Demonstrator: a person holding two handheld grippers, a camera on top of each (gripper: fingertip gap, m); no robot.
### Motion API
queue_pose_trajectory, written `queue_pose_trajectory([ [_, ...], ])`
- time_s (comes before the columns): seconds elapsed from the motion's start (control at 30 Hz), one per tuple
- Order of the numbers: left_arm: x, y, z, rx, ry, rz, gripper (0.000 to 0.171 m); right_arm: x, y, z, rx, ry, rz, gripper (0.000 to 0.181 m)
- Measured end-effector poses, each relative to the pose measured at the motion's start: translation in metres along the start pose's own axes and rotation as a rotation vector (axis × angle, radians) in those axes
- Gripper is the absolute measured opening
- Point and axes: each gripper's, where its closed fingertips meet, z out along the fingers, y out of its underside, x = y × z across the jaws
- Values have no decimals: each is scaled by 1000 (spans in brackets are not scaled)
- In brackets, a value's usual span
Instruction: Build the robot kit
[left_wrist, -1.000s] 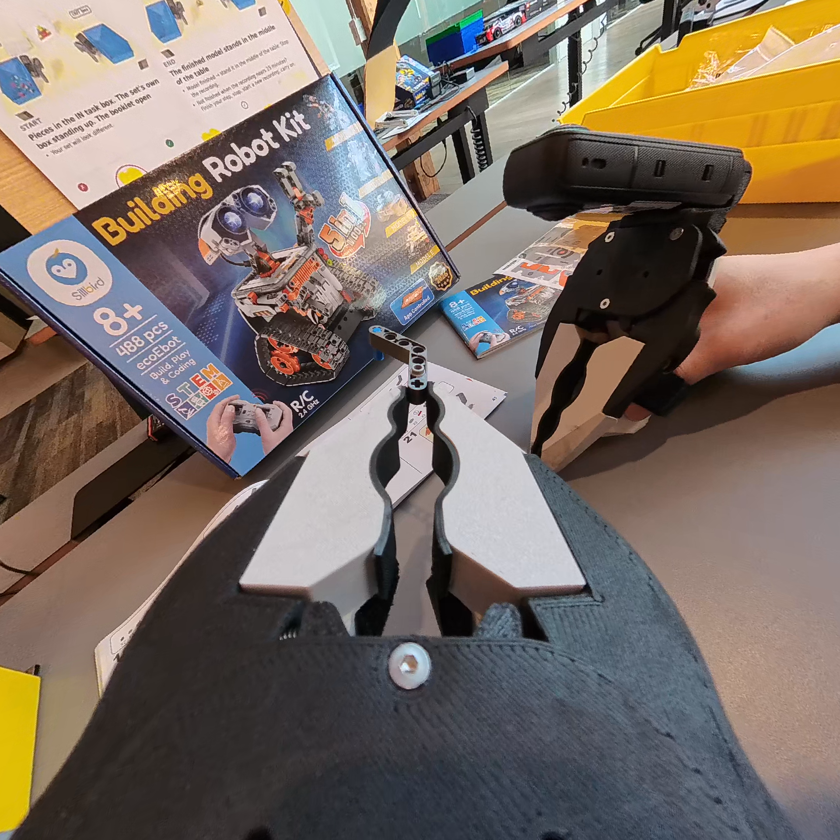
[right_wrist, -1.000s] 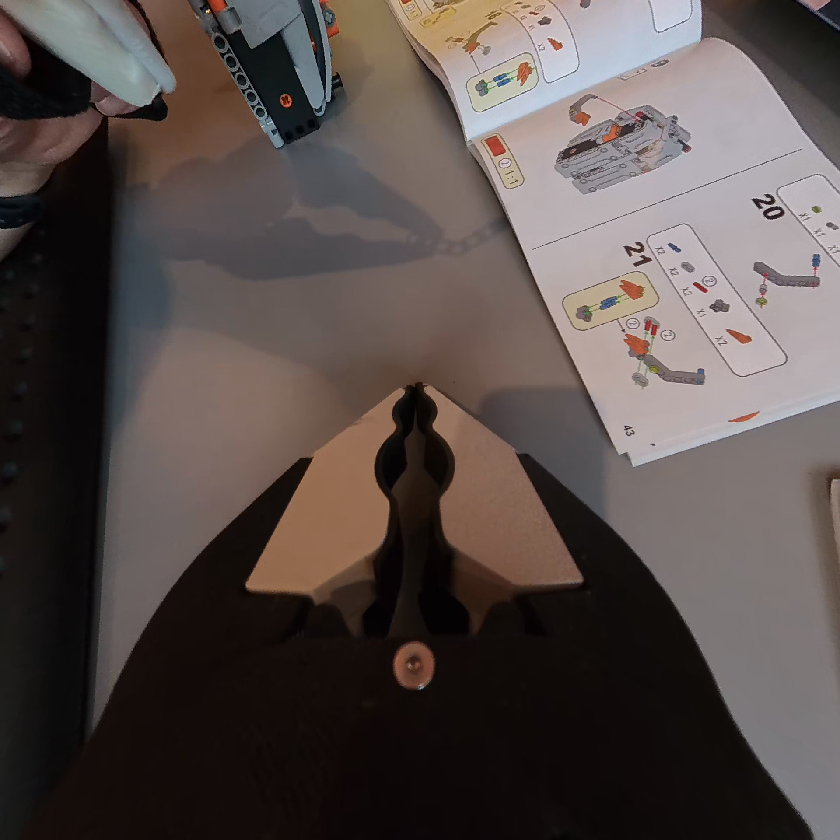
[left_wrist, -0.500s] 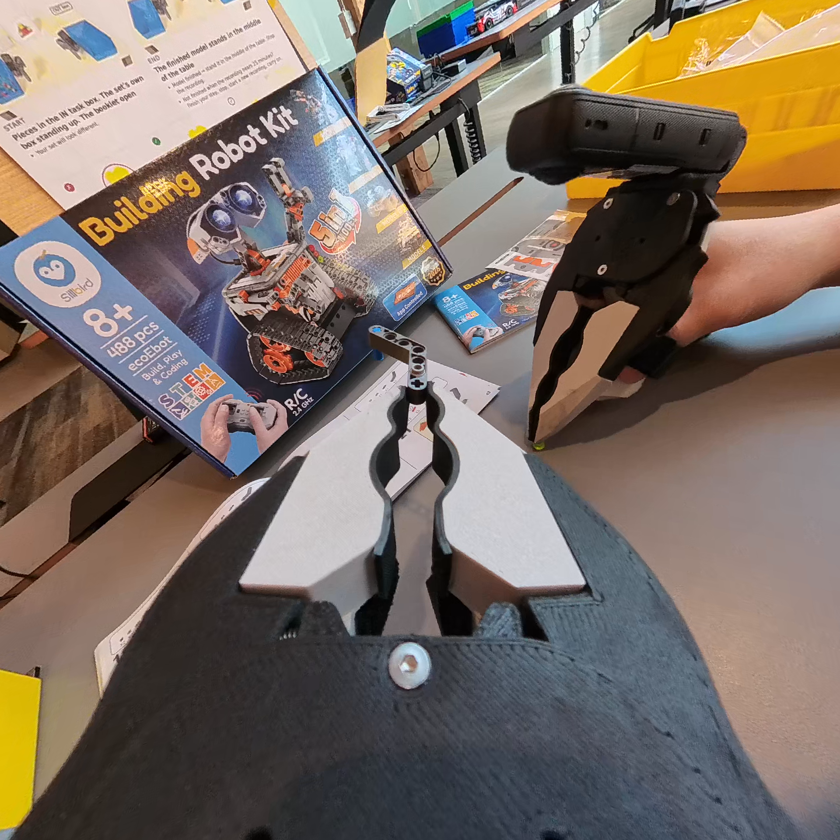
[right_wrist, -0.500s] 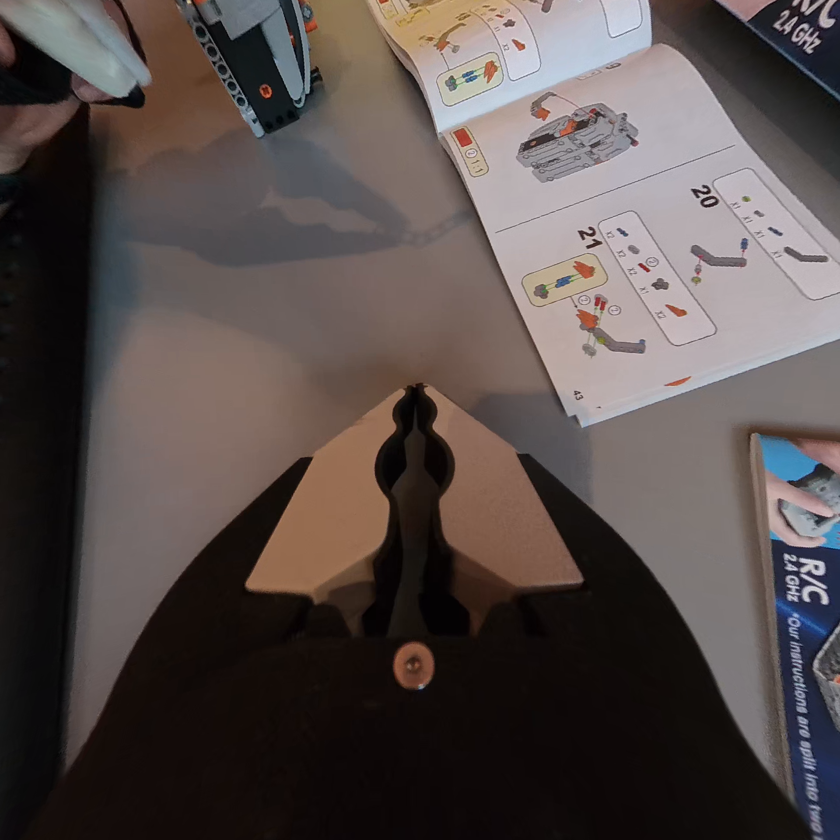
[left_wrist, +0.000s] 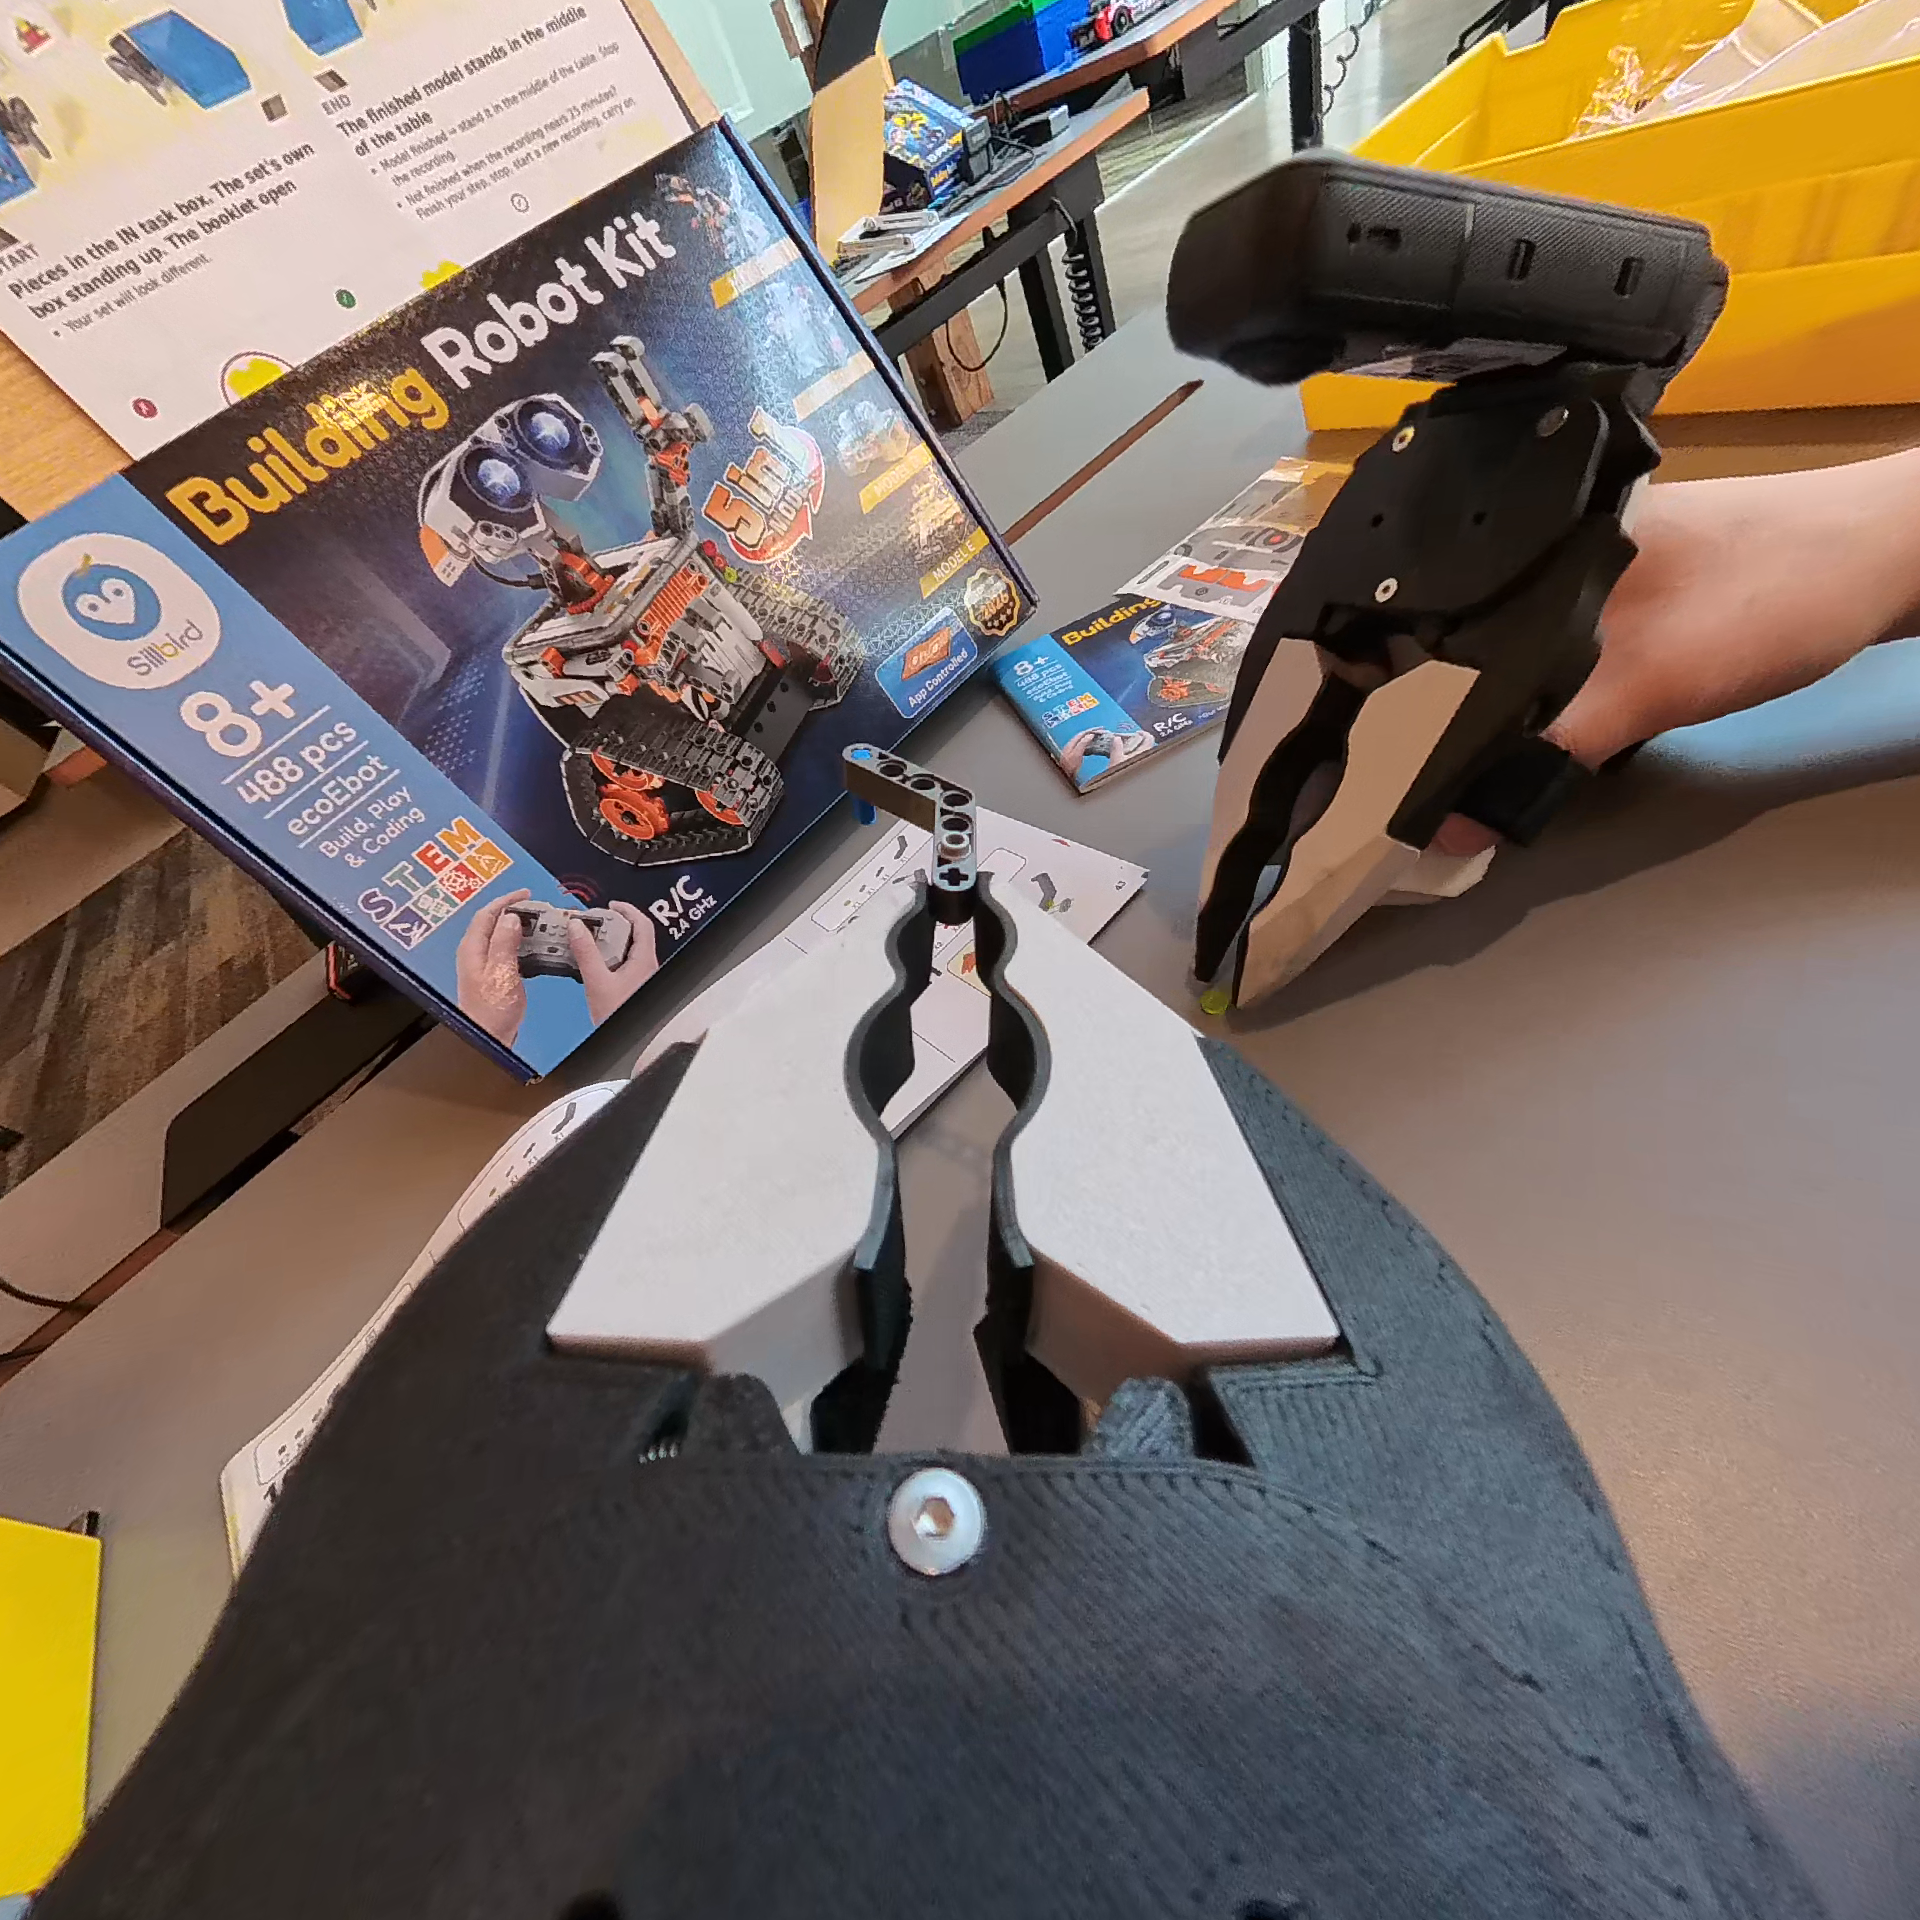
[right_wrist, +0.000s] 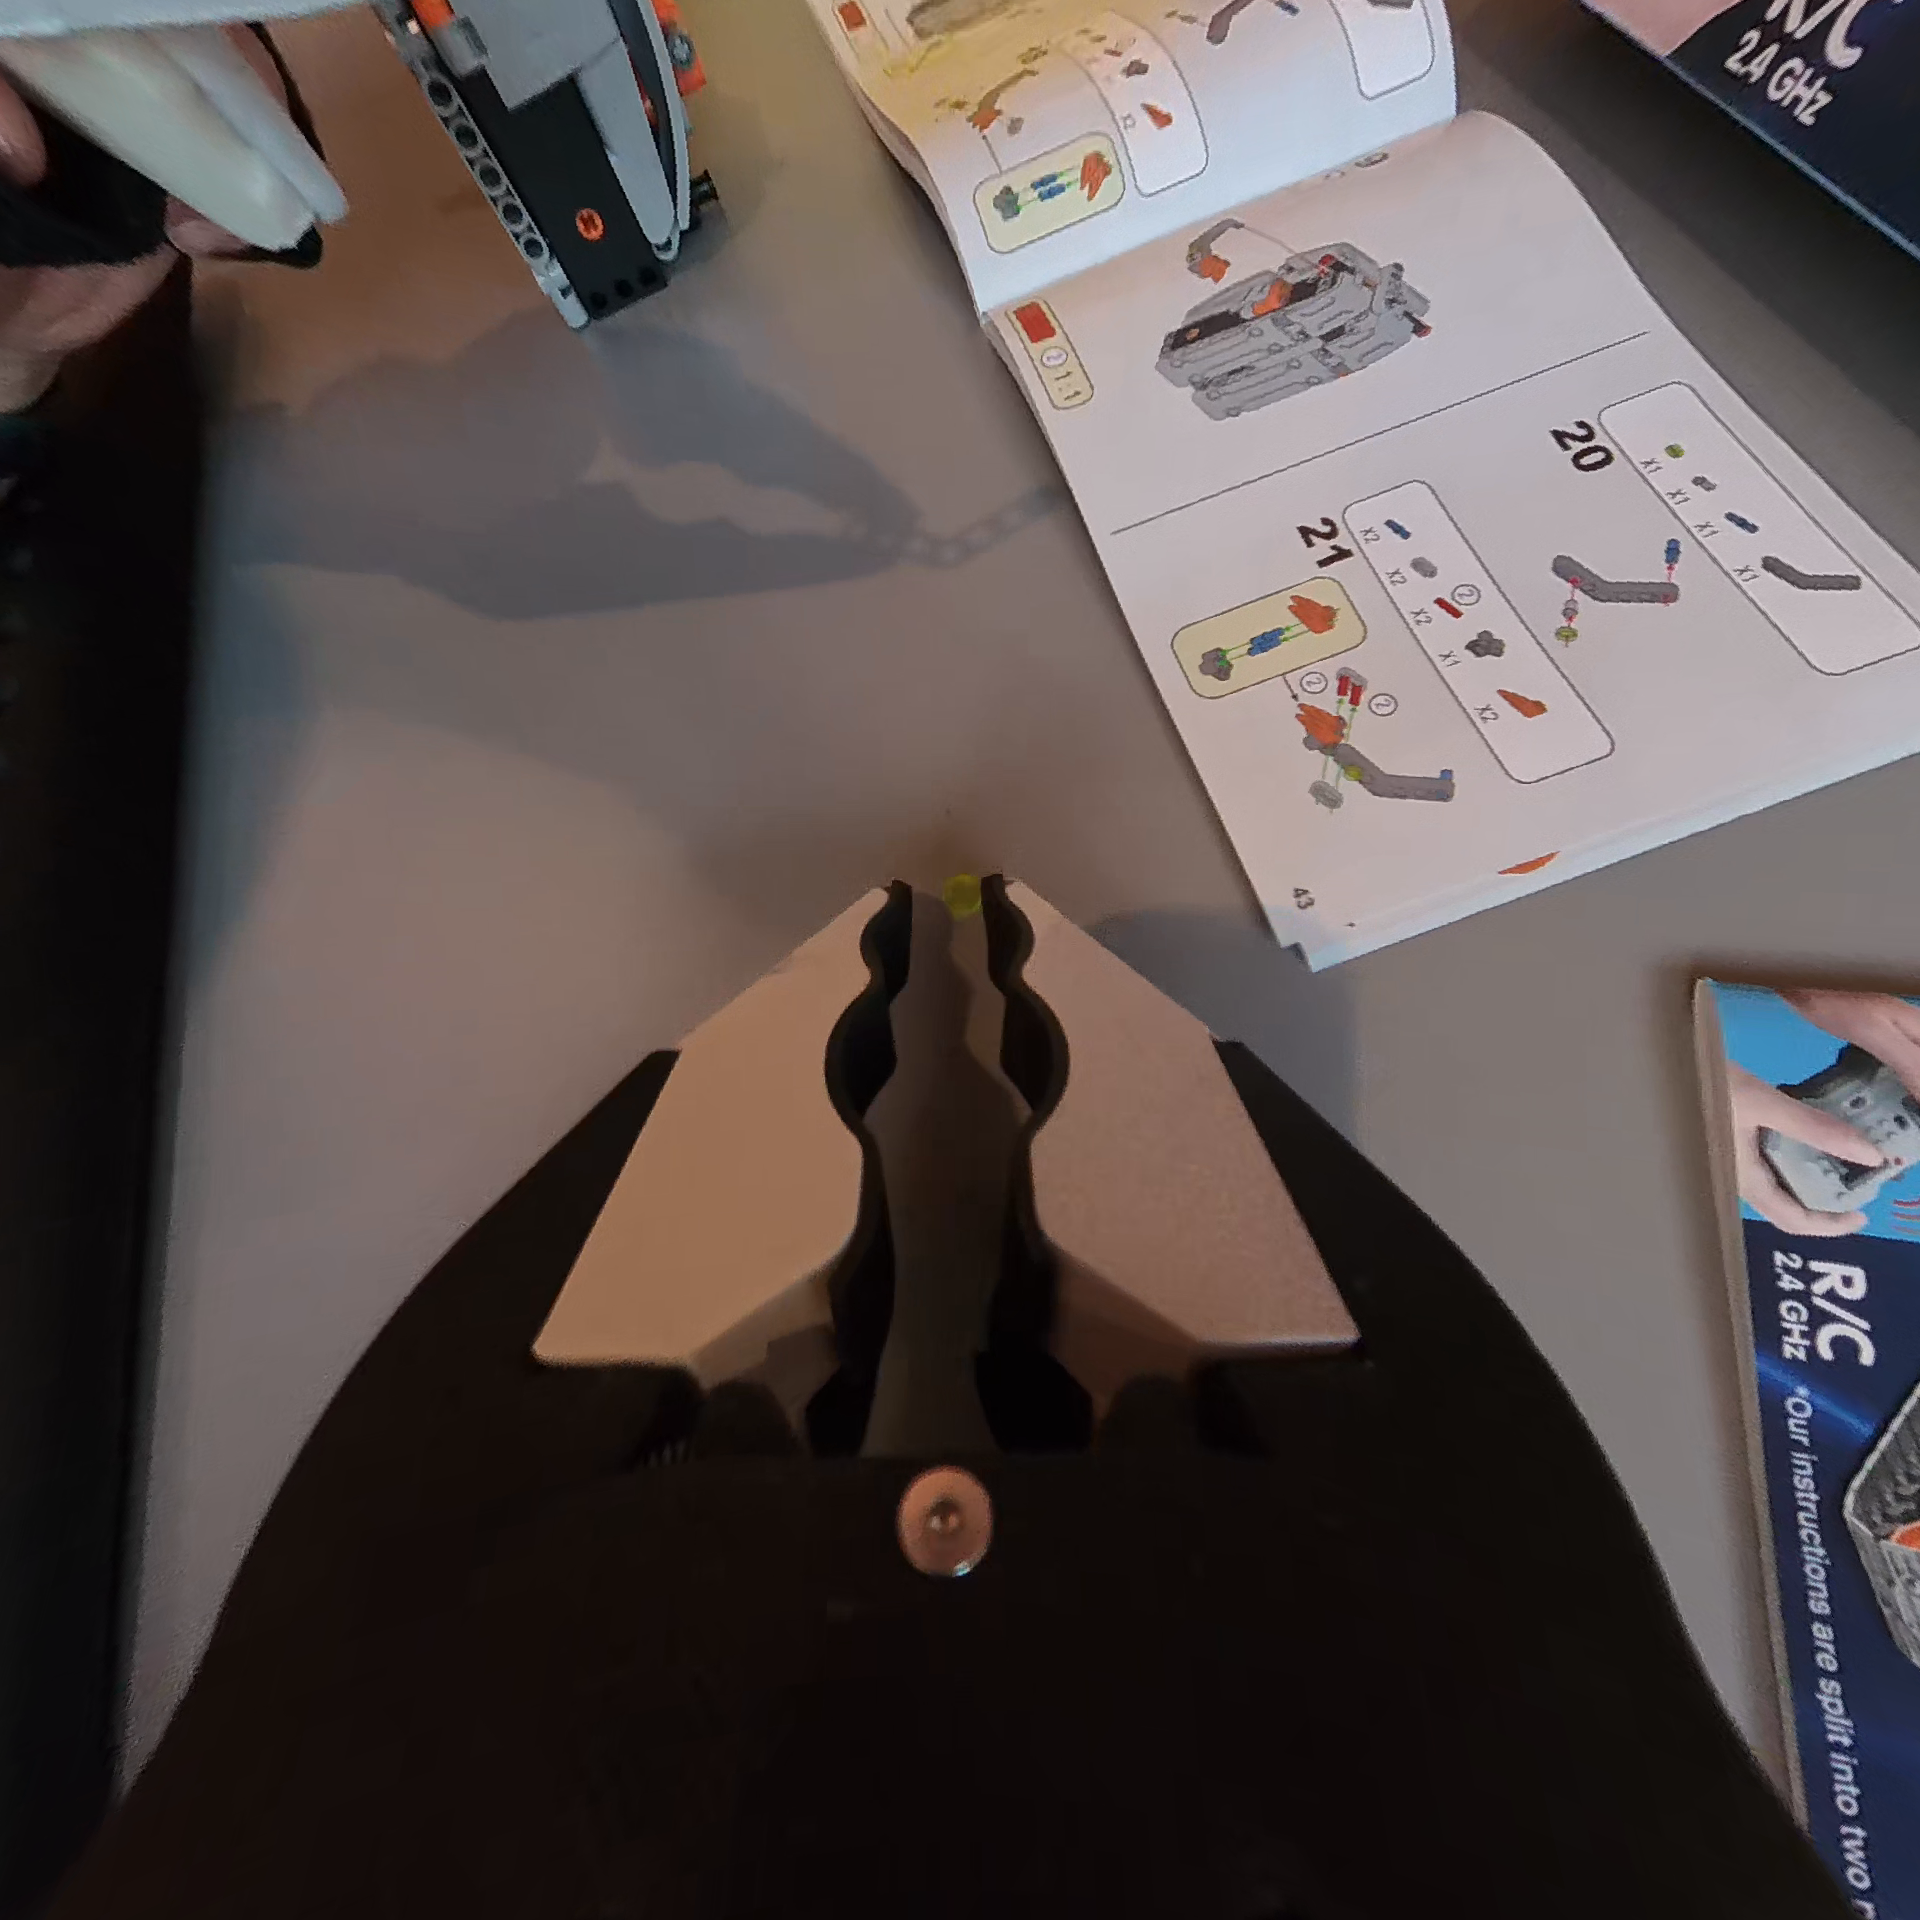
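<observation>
Your left gripper (left_wrist: 951, 894) is clamped on the end of a bent grey beam (left_wrist: 914, 795), held up over the open booklet (right_wrist: 1455, 499). Your right gripper (right_wrist: 945, 894) has its fingers a little apart, tips down on the grey desk (right_wrist: 623, 779), with a small yellow-green piece (right_wrist: 961, 894) between them. The kit box (left_wrist: 499, 582) stands behind.
</observation>
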Motion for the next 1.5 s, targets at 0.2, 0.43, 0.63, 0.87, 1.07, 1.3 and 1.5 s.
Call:
queue_pose_trajectory([
  [0.2,-1,-1,-1,8,-1,-11,5,-2,1,5,-27,47,-81,6],
  [0.43,-3,-4,-4,25,-4,-21,5,-2,2,-1,-42,112,-238,0],
  [0.63,-3,-6,-6,32,-2,-22,5,-10,-1,1,3,0,-123,21],
  [0.87,-2,-7,-6,37,7,-32,5,-8,1,8,-34,12,-142,8],
  [1.07,7,-13,-9,63,40,-21,5,-6,1,8,-36,12,-112,7],
  [1.3,15,-21,-12,100,83,-40,5,-6,35,-44,-240,232,-192,7],
  [1.5,13,-30,-20,138,81,-57,5,-24,101,-118,-680,323,-220,7],
])
